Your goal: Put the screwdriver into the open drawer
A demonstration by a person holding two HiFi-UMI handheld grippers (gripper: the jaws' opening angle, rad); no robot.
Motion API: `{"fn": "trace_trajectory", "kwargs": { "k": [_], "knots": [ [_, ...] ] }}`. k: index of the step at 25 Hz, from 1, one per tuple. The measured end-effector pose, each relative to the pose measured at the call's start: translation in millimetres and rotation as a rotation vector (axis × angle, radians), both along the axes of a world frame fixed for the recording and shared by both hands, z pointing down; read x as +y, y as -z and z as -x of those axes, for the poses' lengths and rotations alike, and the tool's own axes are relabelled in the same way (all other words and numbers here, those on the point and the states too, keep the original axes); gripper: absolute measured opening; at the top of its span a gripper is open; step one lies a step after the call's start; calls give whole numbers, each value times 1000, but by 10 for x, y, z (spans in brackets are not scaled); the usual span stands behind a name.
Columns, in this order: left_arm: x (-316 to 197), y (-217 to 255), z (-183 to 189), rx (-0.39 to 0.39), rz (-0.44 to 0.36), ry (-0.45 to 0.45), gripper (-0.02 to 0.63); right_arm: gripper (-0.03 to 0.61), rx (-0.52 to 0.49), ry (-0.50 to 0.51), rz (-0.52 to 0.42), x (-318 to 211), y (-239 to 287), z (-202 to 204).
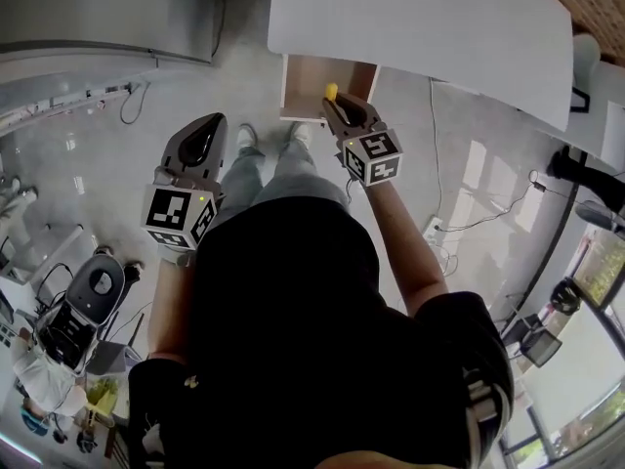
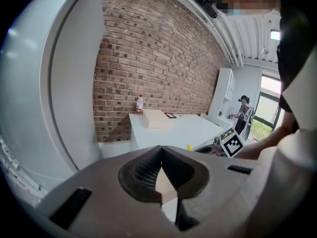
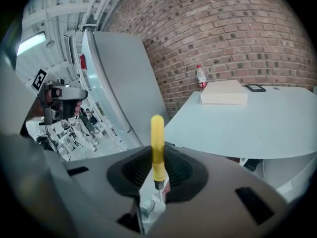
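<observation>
The white counter [image 1: 420, 27] fills the top of the head view, its near edge running aslant from upper left to lower right, and grey floor [image 1: 98, 193] lies open to the left of it and below it. The open drawer [image 1: 305, 84] stands out from under that edge, pulled toward the person. Only its brown bottom and pale walls show, and the person's shoes [image 1: 246, 135] are just before its front. In the right gripper view a flat white box [image 3: 224, 93] lies on the counter's far side near the brick wall [image 3: 237, 29], with a small bottle [image 3: 200, 77] just beside it. The left tongs [image 1: 208, 123] hang over the floor to the left of the drawer, well apart from it, with the jaws closed tip to tip on nothing. The right tongs [image 1: 337, 106] reach to the drawer's right front part and are clamped on the screwdriver [image 3: 157, 145]. Its long axis lies roughly in line with the tongs: the yellow handle points out past the tips toward the counter, and the metal shaft points back toward the tongs' body. In the head view the yellow end shows against the right side of the drawer's bottom.
</observation>
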State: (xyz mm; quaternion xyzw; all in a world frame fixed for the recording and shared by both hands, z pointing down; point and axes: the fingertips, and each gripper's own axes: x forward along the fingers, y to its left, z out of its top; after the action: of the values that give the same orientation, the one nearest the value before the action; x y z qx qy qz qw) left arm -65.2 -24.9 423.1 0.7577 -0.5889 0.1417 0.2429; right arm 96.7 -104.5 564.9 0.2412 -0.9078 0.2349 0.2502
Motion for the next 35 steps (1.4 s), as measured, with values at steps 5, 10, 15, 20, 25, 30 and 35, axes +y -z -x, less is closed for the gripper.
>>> {"fn": "trace_trajectory", "kwargs": {
  "k": [5,10,15,20,25,30,35],
  "knots": [
    [176,-147,42,0,35,64,3,81,53,82,45,65,-445,95],
    [278,-323,40,-1,89,105,3,81,103,151,82,111,-891,140],
    [354,-483,130,5,131,121,3,81,174,192,100,104,-1389,247],
    [403,-592,231,5,153,132,3,81,232,215,142,98,-1831,326],
    [512,-784,310,11,193,134,3,81,280,248,171,105,-2244,375],
    [704,-921,330,15,234,140,3,81,349,296,192,197,-2633,326],
    [762,-1069,461,20,261,142,3,81,392,298,196,156,-2924,378]
  ]
}}
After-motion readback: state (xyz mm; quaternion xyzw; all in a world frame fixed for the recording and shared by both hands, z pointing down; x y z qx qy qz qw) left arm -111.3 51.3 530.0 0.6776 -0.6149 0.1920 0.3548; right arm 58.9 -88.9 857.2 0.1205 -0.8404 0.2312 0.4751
